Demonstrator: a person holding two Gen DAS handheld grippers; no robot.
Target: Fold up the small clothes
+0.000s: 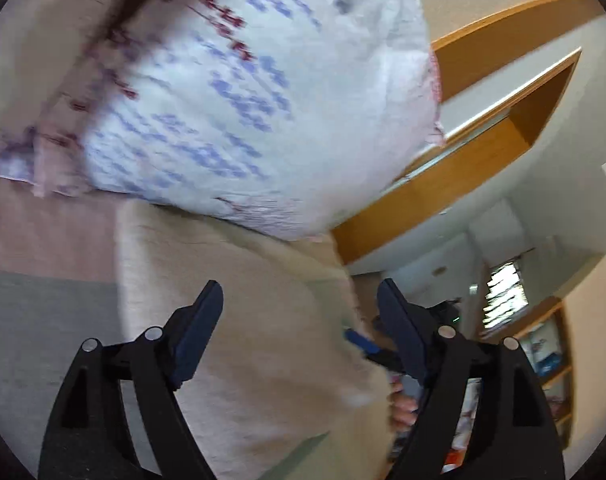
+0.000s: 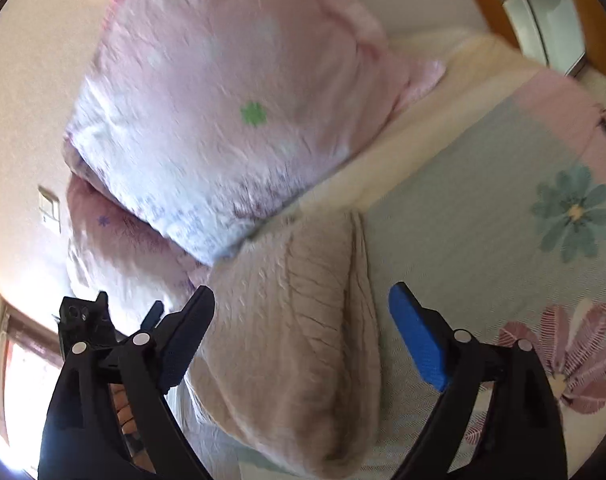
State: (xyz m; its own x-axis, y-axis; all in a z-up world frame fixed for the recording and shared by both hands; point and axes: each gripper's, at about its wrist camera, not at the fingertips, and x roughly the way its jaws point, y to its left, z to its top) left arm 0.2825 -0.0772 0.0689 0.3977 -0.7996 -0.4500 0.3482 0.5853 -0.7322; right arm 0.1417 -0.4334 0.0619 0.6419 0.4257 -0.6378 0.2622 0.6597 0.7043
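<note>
Folded beige knit [image 2: 299, 336] lies against pillow [image 2: 223, 120].

No legible text, labels or numbers anywhere.

L gripper [image 1: 299, 300] & R gripper [image 2: 301, 304] both spread wide, holding nothing.

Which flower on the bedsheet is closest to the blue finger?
The pink flower, right beside the right gripper. The teal flower with the yellow middle sits farther up the sheet.
</note>
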